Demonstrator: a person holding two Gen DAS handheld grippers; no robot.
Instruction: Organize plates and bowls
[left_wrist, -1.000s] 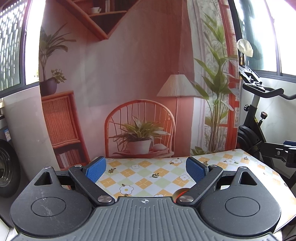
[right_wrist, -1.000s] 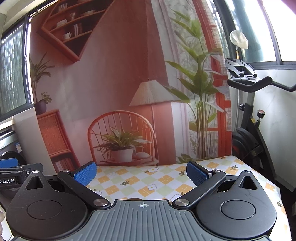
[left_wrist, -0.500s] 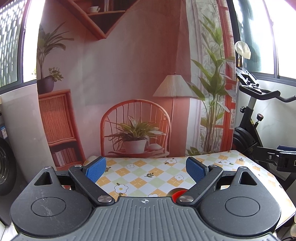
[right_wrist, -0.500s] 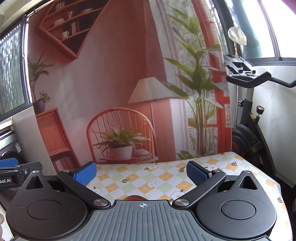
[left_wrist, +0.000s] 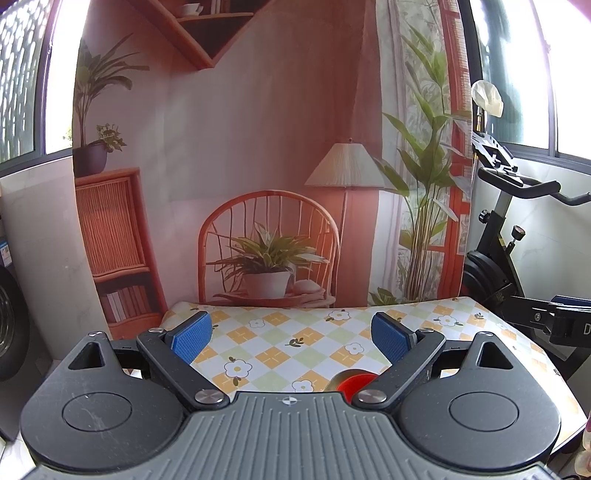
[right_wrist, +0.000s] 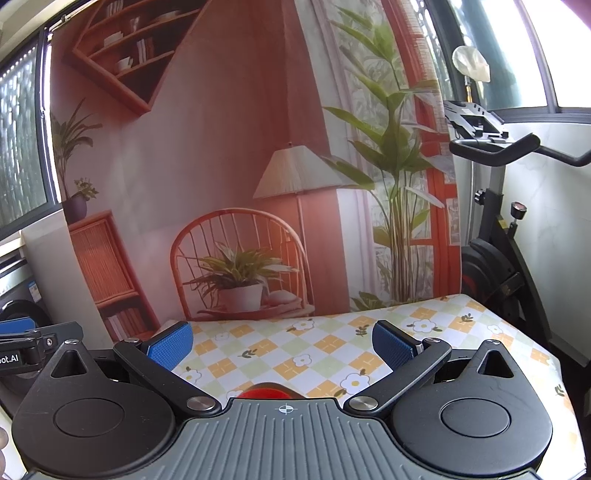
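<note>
A printed backdrop (left_wrist: 258, 147) of a wicker chair, lamp and plants hangs behind the worktop (left_wrist: 295, 332), which wears a checked floral cloth; an exercise bike (right_wrist: 495, 258) stands to the right. The left gripper (left_wrist: 293, 336) and right gripper (right_wrist: 284, 343) both hover over the cloth, jaws spread wide and empty. A red dish (left_wrist: 354, 382) peeks out just below the left gripper's right finger. The right wrist view shows only its rim (right_wrist: 267, 392), centred under the gripper body.
</note>
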